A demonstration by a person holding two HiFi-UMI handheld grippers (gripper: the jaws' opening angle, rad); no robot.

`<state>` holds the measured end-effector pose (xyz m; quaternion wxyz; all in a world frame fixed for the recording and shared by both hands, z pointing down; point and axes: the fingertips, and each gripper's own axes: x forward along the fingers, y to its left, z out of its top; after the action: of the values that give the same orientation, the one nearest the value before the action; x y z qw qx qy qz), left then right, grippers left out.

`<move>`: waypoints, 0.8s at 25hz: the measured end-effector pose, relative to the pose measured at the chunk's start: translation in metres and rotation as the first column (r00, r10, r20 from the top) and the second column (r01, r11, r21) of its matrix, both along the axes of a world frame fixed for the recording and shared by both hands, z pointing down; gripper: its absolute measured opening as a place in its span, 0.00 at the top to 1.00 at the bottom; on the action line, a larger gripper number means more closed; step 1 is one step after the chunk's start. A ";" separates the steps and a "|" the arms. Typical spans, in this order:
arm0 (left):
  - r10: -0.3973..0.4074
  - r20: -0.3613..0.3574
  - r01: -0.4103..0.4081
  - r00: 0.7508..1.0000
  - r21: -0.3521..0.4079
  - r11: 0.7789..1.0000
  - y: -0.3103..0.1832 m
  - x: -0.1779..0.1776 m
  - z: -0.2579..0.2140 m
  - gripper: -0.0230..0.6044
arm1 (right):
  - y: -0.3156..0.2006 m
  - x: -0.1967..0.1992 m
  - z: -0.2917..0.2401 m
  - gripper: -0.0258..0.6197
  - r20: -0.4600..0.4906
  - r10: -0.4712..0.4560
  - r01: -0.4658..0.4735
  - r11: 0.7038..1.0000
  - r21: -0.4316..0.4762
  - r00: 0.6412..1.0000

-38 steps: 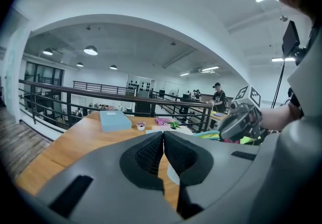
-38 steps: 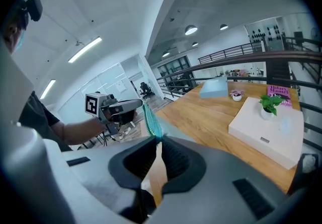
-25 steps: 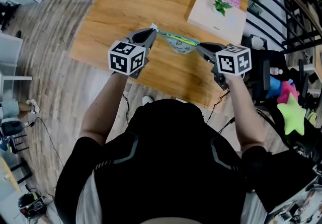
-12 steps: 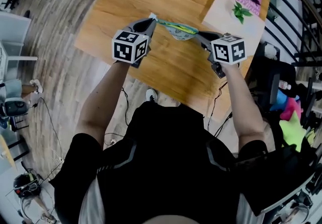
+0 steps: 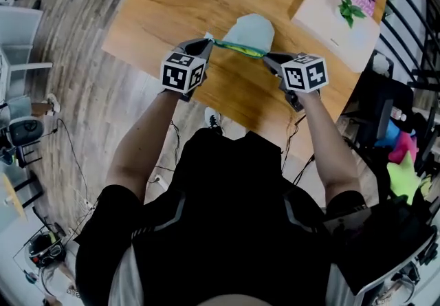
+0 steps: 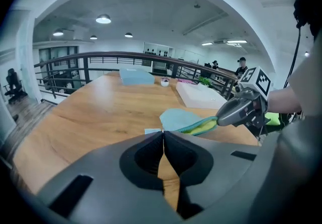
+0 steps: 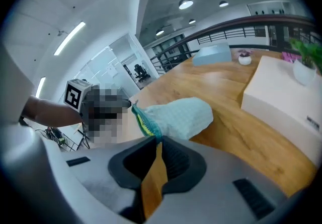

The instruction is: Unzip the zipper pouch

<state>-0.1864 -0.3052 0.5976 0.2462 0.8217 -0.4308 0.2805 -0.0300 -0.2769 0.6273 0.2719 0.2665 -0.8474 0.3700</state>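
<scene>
While both grippers are clenched, each one pinches one end of the pouch [image 5: 249,29] and the pouch is stretched between them. The left gripper [image 5: 208,41] has its jaws pressed fully together in the left gripper view [image 6: 162,133]. Only a thin pale tab at the corner of the pouch shows at their tips. The right gripper [image 5: 267,57] is nearly closed, with a very small gap. In the right gripper view [image 7: 156,142] the teal and yellow zipper [image 7: 143,120] runs straight into its jaws, so it grasps the pouch at the zipper end.

From the head view, the pouch is over the table [image 5: 172,2], near the edge closest to the person and at about 12 o'clock from the person's body. Its long axis follows the zipper [image 5: 237,47], from the left gripper at 9 o'clock to the right gripper at 3 o'clock, with the right end a little nearer to the person. The zipper edge faces the person, at 6 o'clock. The pale blue body spreads away toward 12 o'clock and seems to rest on the table, though I cannot tell this for sure.

A white box [image 5: 330,23] stands well apart from the pouch, at about 2 o'clock.
</scene>
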 end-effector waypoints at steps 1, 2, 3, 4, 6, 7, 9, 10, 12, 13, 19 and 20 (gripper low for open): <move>0.006 0.005 -0.006 1.000 -0.020 1.000 0.005 0.000 0.009 0.91 | 0.006 0.000 0.007 0.89 0.001 0.006 -0.006 1.000 -0.022 1.000; 0.012 0.007 -0.011 1.000 -0.040 0.999 0.010 0.000 0.017 0.91 | 0.011 0.000 0.013 0.89 0.001 0.012 -0.012 0.999 -0.043 1.000; 0.016 0.007 -0.015 1.000 -0.061 0.998 0.014 0.001 0.026 0.91 | 0.015 0.001 0.019 0.89 0.000 0.019 -0.019 0.998 -0.061 1.000; 0.020 0.007 -0.019 1.000 -0.080 0.997 0.017 0.001 0.034 0.91 | 0.018 0.002 0.025 0.89 -0.002 0.027 -0.027 0.997 -0.076 1.000; 0.030 0.014 -0.028 0.999 -0.112 0.993 0.023 0.003 0.049 0.91 | 0.023 0.003 0.036 0.89 -0.011 0.037 -0.038 0.994 -0.101 0.999; 0.036 0.019 -0.033 0.999 -0.126 0.992 0.026 0.004 0.056 0.91 | 0.026 0.004 0.042 0.89 -0.015 0.040 -0.041 0.993 -0.115 0.999; 0.046 0.026 -0.042 0.999 -0.149 0.988 0.030 0.006 0.067 0.91 | 0.030 0.006 0.052 0.89 -0.022 0.047 -0.050 0.989 -0.143 0.999; 0.050 0.028 -0.045 0.998 -0.159 0.986 0.031 0.008 0.072 0.91 | 0.030 0.008 0.055 0.89 -0.032 0.054 -0.058 0.987 -0.151 0.998; 0.059 0.036 -0.051 0.998 -0.176 0.983 0.033 0.010 0.080 0.91 | 0.030 0.012 0.060 0.89 -0.056 0.068 -0.076 0.984 -0.161 0.996; 0.061 0.040 -0.053 0.997 -0.184 0.982 0.035 0.011 0.083 0.91 | 0.031 0.013 0.063 0.89 -0.064 0.073 -0.083 0.982 -0.169 0.995; 0.075 0.069 -0.058 0.995 -0.215 0.975 0.036 0.011 0.097 0.91 | 0.035 0.013 0.081 0.89 -0.099 0.097 -0.116 0.971 -0.210 0.990; 0.077 0.073 -0.060 0.994 -0.217 0.974 0.036 0.012 0.099 0.91 | 0.036 0.013 0.083 0.89 -0.105 0.100 -0.121 0.968 -0.218 0.989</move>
<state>-0.1748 -0.2692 0.6964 0.3058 0.7928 -0.3790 0.3665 -0.0171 -0.2412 0.7104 0.3182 0.2982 -0.7706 0.4647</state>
